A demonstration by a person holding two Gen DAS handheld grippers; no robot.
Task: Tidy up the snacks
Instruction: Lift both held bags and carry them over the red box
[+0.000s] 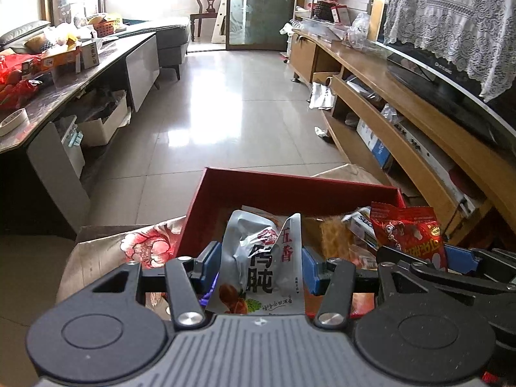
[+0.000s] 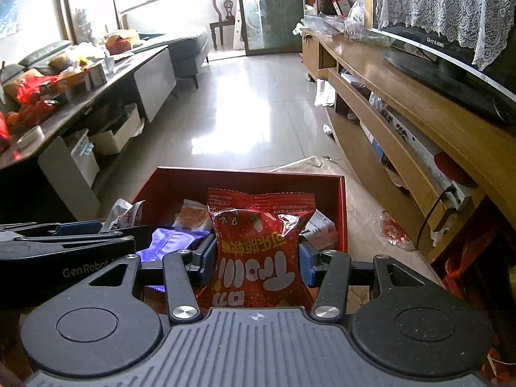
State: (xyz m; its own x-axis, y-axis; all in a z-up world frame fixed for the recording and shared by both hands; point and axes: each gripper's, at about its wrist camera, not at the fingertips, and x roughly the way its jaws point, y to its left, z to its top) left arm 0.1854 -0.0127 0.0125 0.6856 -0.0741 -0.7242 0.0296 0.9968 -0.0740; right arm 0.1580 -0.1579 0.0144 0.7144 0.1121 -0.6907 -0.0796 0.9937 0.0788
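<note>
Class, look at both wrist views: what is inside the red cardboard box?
Inside the red cardboard box lie a purple foil packet, an orange snack packet and a white carton. The held silver pouch and red snack bag cover the rest.

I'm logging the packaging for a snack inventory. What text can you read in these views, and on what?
"五香": silver pouch in the left gripper; its large black characters are partly creased.
"GenRobot": left gripper body, right wrist view.
Red packet in the right gripper: upside-down lettering, unreadable.
TV logo: blurred.
</note>
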